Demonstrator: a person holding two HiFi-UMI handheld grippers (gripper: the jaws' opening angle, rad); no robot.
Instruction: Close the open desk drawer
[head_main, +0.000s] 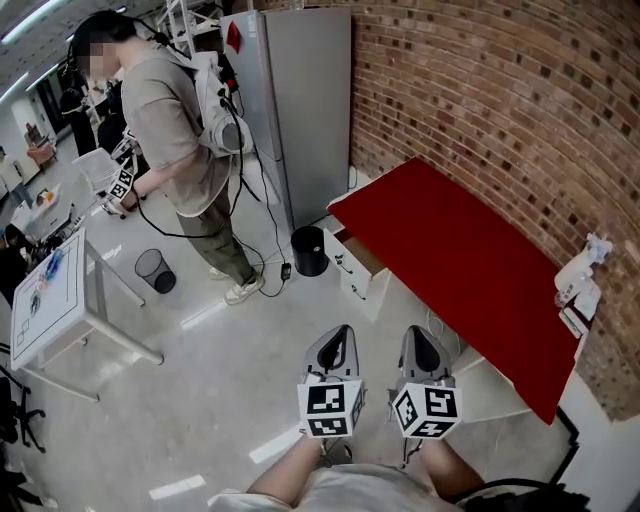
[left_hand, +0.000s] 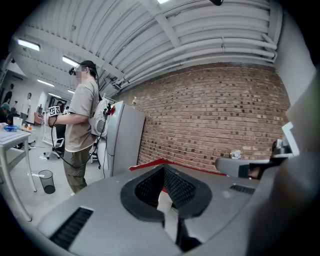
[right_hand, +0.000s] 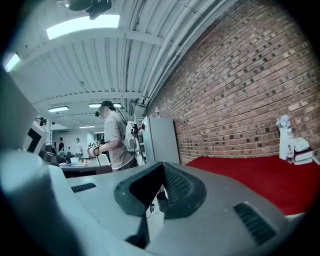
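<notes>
- Target: the drawer (head_main: 357, 272) stands pulled out from the far end of the desk (head_main: 470, 260). It juts past the desk's front edge over the bare floor (head_main: 200, 400).
- Key relation: the drawer lies ahead of both grippers and well apart from them. It is nearly in line with the left gripper (head_main: 337, 338). The right gripper (head_main: 421, 338) points more at the desk's front edge.
- Axis: the drawer's face runs parallel to the desk's front edge. Its travel is judged to be square to that edge, in toward the brick wall (head_main: 500, 100). A push must therefore land on the face from the floor side.
- Nearer hand: the left, by a small margin.
- Jaws: both pairs are closed tip to tip with nothing between them. Closed tips would give a blunt point for pushing.
- Materials: the drawer is a white, flat-faced box with small dark pulls. It looks rigid and smooth. The desk top is a matte red slab.
- Obstacle: a black round bin (head_main: 309, 250) sits on the floor just beside the drawer, on its far side.
</notes>
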